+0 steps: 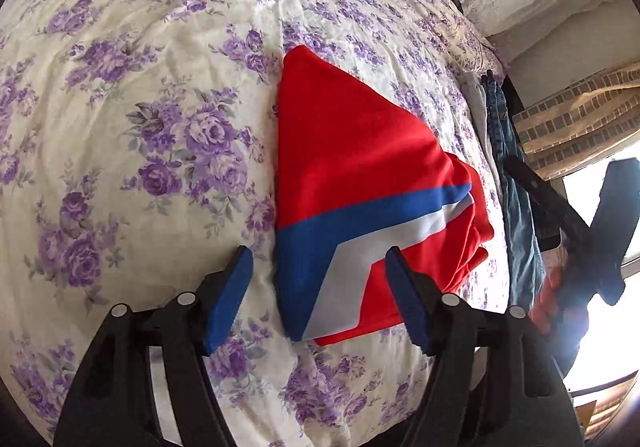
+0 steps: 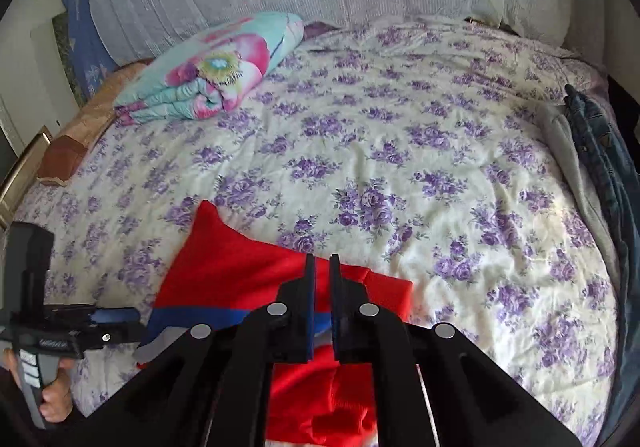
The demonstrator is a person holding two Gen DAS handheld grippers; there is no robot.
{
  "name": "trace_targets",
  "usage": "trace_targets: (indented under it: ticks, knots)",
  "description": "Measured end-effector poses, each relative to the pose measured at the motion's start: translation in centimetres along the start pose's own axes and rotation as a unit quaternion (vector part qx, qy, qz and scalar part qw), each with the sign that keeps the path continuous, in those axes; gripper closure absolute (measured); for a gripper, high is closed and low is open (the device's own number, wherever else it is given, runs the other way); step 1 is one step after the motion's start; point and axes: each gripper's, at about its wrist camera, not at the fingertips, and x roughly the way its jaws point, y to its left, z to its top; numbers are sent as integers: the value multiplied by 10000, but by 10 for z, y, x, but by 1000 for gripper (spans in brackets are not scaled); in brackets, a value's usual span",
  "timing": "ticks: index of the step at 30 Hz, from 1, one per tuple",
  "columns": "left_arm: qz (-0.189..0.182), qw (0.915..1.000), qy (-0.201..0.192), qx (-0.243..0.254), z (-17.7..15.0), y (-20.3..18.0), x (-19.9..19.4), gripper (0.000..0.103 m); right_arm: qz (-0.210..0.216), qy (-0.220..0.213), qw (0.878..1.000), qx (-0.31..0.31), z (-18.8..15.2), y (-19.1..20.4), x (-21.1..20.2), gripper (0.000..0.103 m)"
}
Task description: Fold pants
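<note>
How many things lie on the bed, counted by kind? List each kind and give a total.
Red pants: 1
Folded quilt: 1
Jeans: 1
Grey garment: 1
Total: 4

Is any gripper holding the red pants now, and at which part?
The left gripper holds nothing. The right gripper looks nearly shut above the red pants; a hold cannot be told.

A wide stretch of purple-flowered bedspread (image 2: 400, 151) lies bare across the centre and right of the right wrist view. A folded quilt (image 2: 212, 75) blocks the upper left, jeans (image 2: 600, 151) line the right edge, and red pants (image 2: 224, 271) fill the lower centre.
</note>
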Motion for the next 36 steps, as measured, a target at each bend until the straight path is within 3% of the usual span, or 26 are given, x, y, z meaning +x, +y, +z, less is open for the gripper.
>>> trace_targets:
  ticks: [4, 8, 12, 13, 14, 15, 16, 17, 22, 30, 34, 36]
  knots:
    - [117, 9998, 188, -3, 3, -7, 16, 31, 39, -46, 9995, 301, -52, -13, -34, 95]
    - [-173, 9978, 639, 70, 11, -20, 40, 26, -7, 130, 9950, 987, -103, -41, -41, 94]
    - [-244, 9981, 541, 171, 16, -34, 47, 26, 189, 471, 9853, 1632, -126, -66, -31, 93]
    - [-243, 9984, 443, 255, 14, -38, 44, 33, 368, 515, 9824, 1755, -127, -69, -29, 91]
    - [-195, 9985, 351, 374, 12, -42, 39, 48, 550, 501, 9802, 1833, -126, -69, -29, 73]
    - [-132, 9983, 284, 494, 10, -46, 35, 55, 696, 405, 9785, 1900, -123, -69, -29, 39]
    - [-101, 9982, 233, 541, 9, -47, 31, 66, 771, 281, 9782, 1909, -120, -67, -30, 28]
    - [-115, 9983, 206, 537, 8, -47, 29, 75, 818, 227, 9790, 1852, -115, -64, -29, 24]
    - [-55, 9984, 142, 547, 5, -47, 25, 81, 818, 737, 9704, 2151, -88, -70, 10, 25]
    - [-166, 9986, 269, 428, 7, -36, 30, 81, 1540, 1336, 9391, 2765, -90, -87, 58, 23]
    - [-155, 9985, 280, 443, 7, -36, 31, 81, 1709, 1441, 9417, 2516, -82, -75, 64, 22]
    - [-140, 9984, 313, 439, 9, -36, 35, 80, 1815, 1567, 9390, 2464, -79, -71, 77, 16]
